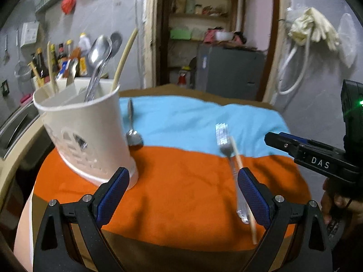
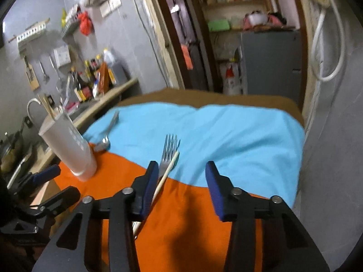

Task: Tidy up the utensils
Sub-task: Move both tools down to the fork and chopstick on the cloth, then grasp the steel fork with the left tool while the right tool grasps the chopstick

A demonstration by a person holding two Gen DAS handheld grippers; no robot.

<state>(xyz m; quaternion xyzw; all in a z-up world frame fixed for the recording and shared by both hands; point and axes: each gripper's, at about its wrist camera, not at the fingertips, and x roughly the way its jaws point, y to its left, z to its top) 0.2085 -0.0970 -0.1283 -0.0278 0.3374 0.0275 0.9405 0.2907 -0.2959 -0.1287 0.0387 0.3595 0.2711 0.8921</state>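
Note:
A white utensil holder (image 1: 90,136) stands on the orange cloth at the left, with spoons (image 1: 99,54) and chopsticks (image 1: 124,56) in it. It also shows in the right wrist view (image 2: 68,145). A loose spoon (image 1: 132,133) lies beside it on the blue cloth. A fork (image 1: 226,145) and a single chopstick (image 1: 242,181) lie together at the right. My left gripper (image 1: 181,192) is open and empty above the orange cloth. My right gripper (image 2: 181,181) is open and empty, its left finger beside the fork (image 2: 169,151) and chopstick (image 2: 168,172).
The table (image 1: 192,90) carries an orange cloth (image 1: 181,176) and a blue cloth (image 1: 192,122). A counter with bottles (image 2: 90,83) and a sink runs along the left. A doorway with shelves and a grey cabinet (image 1: 229,72) lies behind. The right gripper shows at the right (image 1: 317,156).

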